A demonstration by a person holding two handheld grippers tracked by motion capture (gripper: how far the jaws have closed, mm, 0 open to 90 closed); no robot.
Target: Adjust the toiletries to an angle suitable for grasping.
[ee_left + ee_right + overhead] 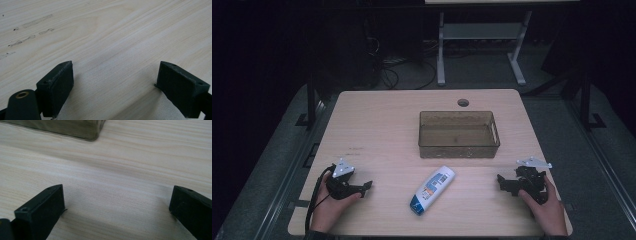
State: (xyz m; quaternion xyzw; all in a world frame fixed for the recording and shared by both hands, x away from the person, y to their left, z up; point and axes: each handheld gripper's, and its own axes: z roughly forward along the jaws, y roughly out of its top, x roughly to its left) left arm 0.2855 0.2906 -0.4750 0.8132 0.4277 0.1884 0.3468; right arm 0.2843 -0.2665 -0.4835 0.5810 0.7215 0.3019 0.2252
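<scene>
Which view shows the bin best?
The high view: the whole bin sits open-topped and empty behind the bottle. The right gripper view catches one bottom corner of it at the top edge. The left gripper view looks at bare table between its fingers.

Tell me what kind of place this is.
Probably a lab or workshop set up for recording. A light wooden table stands in a dark room, loose cables lie on the floor behind it, and a second table's metal frame stands beyond.
</scene>
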